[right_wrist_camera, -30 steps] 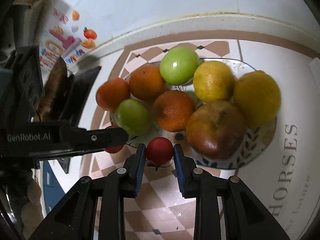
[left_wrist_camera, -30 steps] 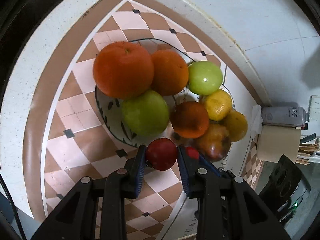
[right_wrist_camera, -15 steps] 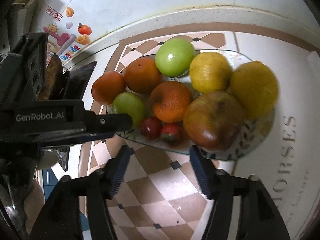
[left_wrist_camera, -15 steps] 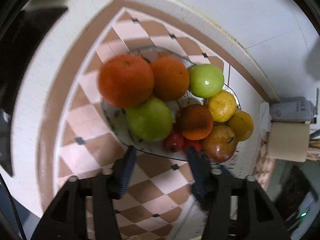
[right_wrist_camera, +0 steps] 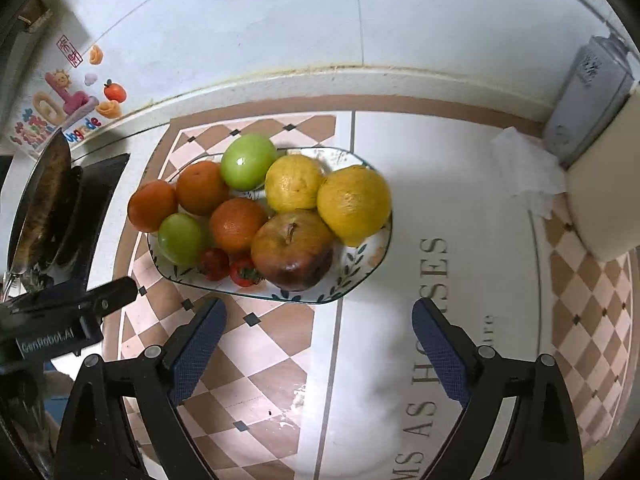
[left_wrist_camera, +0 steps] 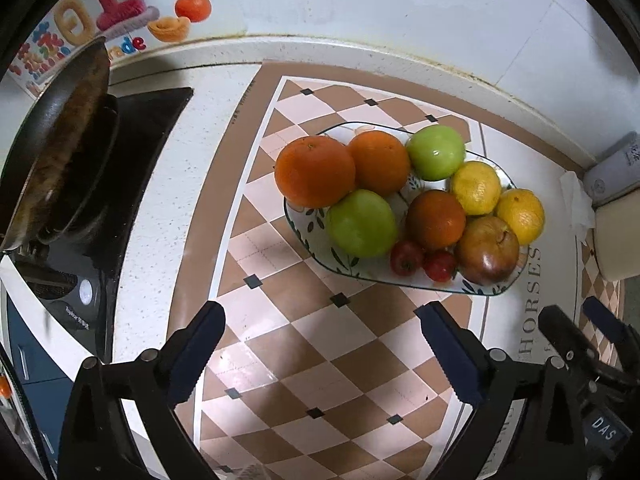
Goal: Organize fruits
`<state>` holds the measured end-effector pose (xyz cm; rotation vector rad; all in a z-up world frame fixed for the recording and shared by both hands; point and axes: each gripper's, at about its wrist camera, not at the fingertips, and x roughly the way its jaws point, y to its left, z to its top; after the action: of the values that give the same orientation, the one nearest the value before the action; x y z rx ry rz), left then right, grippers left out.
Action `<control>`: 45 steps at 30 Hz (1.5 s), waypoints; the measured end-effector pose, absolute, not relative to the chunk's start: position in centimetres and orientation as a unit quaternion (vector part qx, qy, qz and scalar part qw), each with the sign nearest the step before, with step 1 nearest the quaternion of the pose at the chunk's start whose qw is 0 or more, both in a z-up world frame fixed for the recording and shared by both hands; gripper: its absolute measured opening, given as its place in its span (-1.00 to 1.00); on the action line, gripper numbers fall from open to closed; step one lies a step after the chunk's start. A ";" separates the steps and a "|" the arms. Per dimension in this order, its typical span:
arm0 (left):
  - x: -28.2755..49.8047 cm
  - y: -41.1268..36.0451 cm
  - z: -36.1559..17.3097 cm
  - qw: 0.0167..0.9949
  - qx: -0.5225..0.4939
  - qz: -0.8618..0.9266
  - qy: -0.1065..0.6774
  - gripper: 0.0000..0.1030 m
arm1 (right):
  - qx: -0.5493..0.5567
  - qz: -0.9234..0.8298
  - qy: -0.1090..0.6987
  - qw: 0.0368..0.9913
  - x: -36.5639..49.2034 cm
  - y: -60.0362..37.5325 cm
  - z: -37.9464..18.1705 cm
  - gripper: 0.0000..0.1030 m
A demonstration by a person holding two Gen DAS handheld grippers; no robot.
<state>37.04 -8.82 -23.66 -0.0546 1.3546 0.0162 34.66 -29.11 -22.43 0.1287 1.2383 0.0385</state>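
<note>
A leaf-patterned plate (left_wrist_camera: 308, 240) (right_wrist_camera: 362, 266) on the checkered mat holds oranges (left_wrist_camera: 315, 171), green apples (left_wrist_camera: 362, 223), yellow citrus (left_wrist_camera: 476, 188) and a brownish-red apple (left_wrist_camera: 488, 250) (right_wrist_camera: 294, 250). Two small red fruits (left_wrist_camera: 406, 257) (left_wrist_camera: 439, 266) lie side by side at the plate's near edge, also in the right wrist view (right_wrist_camera: 215, 263) (right_wrist_camera: 245, 273). My left gripper (left_wrist_camera: 320, 314) hangs above the mat in front of the plate, jaws opening wide, nothing between them. My right gripper (right_wrist_camera: 319, 308) stands likewise, jaws opening and empty.
A black pan (left_wrist_camera: 60, 152) sits on a stove (left_wrist_camera: 152, 120) at the left. A grey bottle (right_wrist_camera: 588, 96), a crumpled tissue (right_wrist_camera: 528, 168) and a cream canister (right_wrist_camera: 604, 208) stand at the right by the tiled wall.
Each gripper let go of a small red fruit; both fruits now lie on the plate's near edge. Both grippers opened wide and drew up and back from the plate.
</note>
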 end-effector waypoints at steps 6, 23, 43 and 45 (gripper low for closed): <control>34.5 -8.9 -20.2 0.806 -0.008 0.001 0.592 0.95 | 0.053 0.006 0.557 0.829 32.4 -28.9 -19.1 0.87; 19.5 -5.8 -6.4 0.886 0.025 -0.039 0.462 0.95 | 0.072 -0.027 0.459 0.885 16.5 -26.1 -5.7 0.91; 6.6 -3.8 1.3 0.913 0.012 -0.049 0.406 0.95 | 0.059 -0.003 0.379 0.924 -0.5 -21.9 6.5 0.97; 5.9 -3.9 1.6 0.915 0.012 -0.045 0.400 0.95 | 0.059 0.004 0.378 0.924 -1.1 -22.0 6.9 0.97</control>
<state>5.93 -3.88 1.63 0.0242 0.8242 -0.0931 -1.08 -21.95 6.93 0.1209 0.7759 0.0083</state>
